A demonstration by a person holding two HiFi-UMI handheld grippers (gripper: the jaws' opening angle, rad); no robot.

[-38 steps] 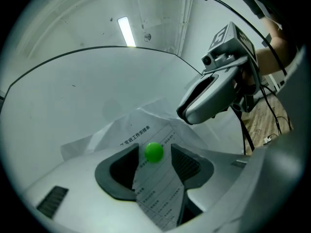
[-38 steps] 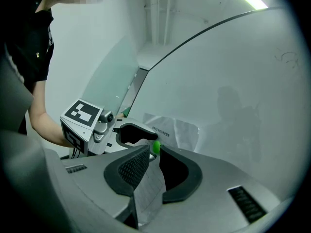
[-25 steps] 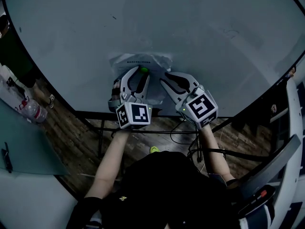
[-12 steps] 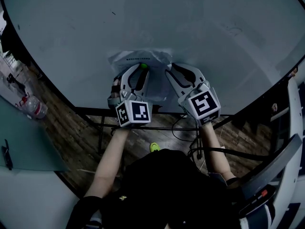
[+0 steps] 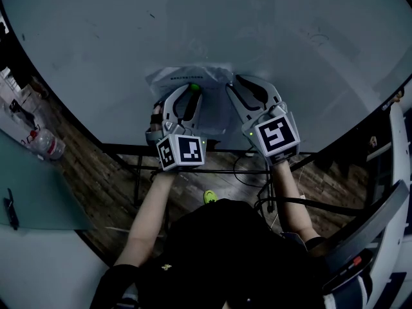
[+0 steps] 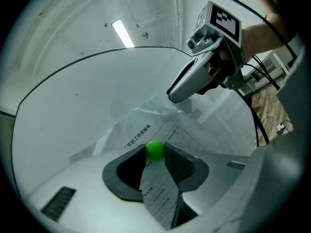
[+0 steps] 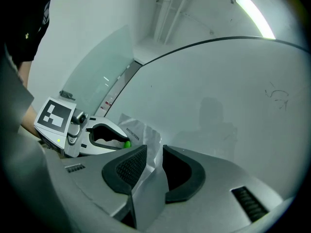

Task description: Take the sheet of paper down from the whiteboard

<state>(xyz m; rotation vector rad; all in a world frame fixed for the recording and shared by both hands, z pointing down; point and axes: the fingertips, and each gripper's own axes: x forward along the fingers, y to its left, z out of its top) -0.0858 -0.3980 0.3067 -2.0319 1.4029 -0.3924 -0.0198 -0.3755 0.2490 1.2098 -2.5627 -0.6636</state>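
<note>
"Closing in, the left hand-held gripper point(image 5: 190, 93) had just clamped the green magnet point(image 6: 155, 150) that sat on the sheet of paper point(image 6: 182, 137) against the whiteboard point(image 5: 257, 37). What worried you?"

"The right hand-held gripper point(image 7: 154, 155). Its jaws had just been opening and stood wide, the paper's crumpled edge loose between them. If the magnet came away then, I judged the sheet could slip down the board, or tear if the left jaws dragged it."
</note>
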